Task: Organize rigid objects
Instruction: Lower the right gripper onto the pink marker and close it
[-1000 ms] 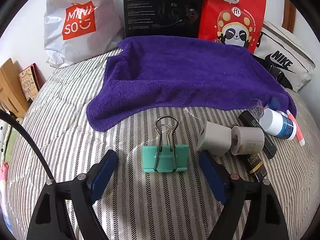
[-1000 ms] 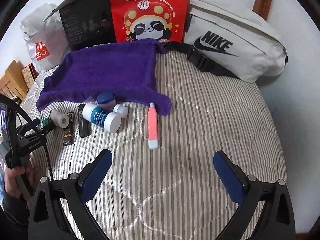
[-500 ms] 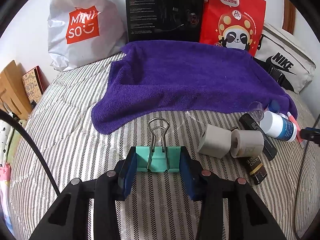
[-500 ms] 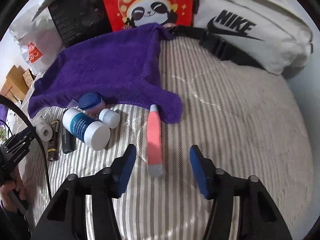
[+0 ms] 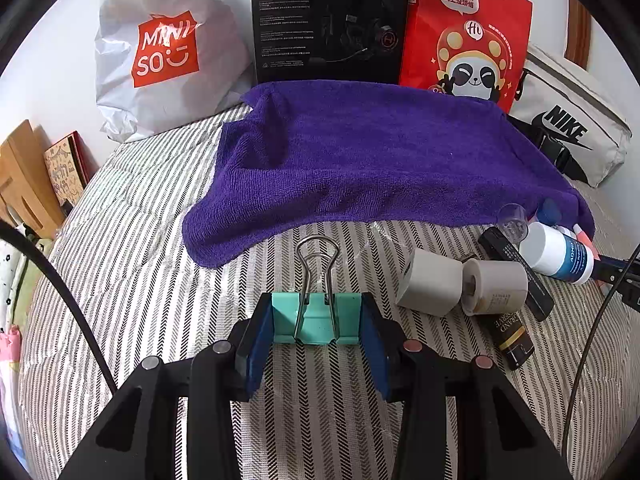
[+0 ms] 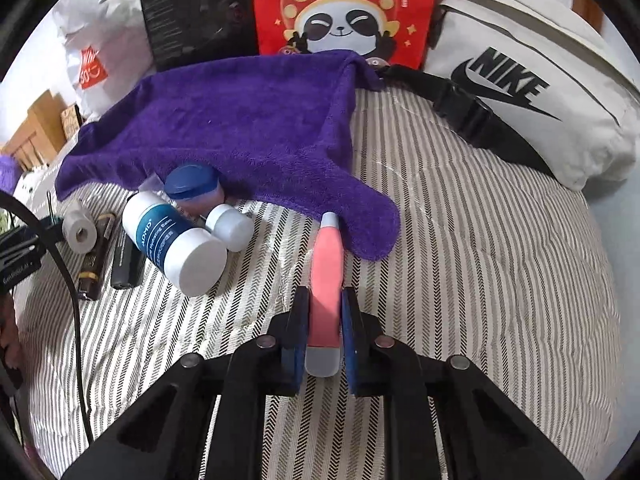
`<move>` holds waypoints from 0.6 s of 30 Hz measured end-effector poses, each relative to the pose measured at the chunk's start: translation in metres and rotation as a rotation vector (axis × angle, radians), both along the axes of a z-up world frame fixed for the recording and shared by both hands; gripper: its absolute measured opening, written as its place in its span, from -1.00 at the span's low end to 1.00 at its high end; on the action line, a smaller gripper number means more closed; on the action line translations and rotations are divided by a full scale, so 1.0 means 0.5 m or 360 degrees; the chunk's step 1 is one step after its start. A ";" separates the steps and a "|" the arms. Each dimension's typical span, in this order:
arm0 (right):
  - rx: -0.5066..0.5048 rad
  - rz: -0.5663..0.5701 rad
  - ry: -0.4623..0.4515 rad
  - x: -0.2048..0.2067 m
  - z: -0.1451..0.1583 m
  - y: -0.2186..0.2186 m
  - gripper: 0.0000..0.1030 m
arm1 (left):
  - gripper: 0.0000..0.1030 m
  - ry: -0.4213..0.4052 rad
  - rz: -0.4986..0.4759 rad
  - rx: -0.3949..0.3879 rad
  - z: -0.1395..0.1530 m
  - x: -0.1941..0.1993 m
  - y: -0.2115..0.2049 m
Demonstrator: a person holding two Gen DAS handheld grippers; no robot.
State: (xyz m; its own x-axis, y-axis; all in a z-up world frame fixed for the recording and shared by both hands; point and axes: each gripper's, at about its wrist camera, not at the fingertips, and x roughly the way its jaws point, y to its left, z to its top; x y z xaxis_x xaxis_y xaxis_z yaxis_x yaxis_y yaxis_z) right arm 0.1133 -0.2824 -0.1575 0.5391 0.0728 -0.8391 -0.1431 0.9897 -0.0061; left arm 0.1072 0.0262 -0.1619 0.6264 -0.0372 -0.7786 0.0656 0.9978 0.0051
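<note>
Left claw (image 5: 316, 334): closed on a teal binder clip (image 5: 314, 322), the blue pads pressed against its two ends; the clip is seen on the striped bed (image 5: 140, 280) with its wire handles pointed toward the purple towel (image 5: 360, 168). Right claw (image 6: 325, 330): pinched around a pink tube (image 6: 326, 288), gripped near its pale cap end, the far tip lying at the towel's nearest corner. Two grey rolls (image 5: 460, 288) are found side by side just right of the clip, touching each other. A black-and-gold tube (image 5: 510, 334) and a black stick (image 5: 516, 268) are partly hidden behind the rolls. A white bottle with blue label (image 6: 172, 244) is laid on its side along the towel's front edge, with a blue-capped jar (image 6: 194, 188) and a small white bottle (image 6: 230, 226) beside it. Along the bed's far edge are stood a white Miniso bag (image 5: 160, 52), a black box (image 5: 328, 20), a red panda bag (image 5: 468, 36) and a white Nike pouch (image 5: 568, 124).
</note>
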 end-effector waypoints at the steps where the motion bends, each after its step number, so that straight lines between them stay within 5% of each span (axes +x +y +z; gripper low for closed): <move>1: -0.0016 0.0009 0.0003 0.001 0.001 0.002 -0.70 | -0.22 0.0000 0.0000 -0.0001 0.000 0.000 0.000; 18: 0.0067 -0.0012 0.0099 0.008 0.003 -0.008 -0.70 | -0.24 0.0043 0.0012 -0.0002 0.005 -0.008 0.007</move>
State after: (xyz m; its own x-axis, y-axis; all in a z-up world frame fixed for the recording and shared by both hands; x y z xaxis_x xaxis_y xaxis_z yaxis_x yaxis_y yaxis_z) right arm 0.1172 -0.2865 -0.1559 0.4868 0.1047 -0.8672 -0.1342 0.9900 0.0441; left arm 0.1033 0.0298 -0.1593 0.6054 -0.0338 -0.7952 0.0584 0.9983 0.0021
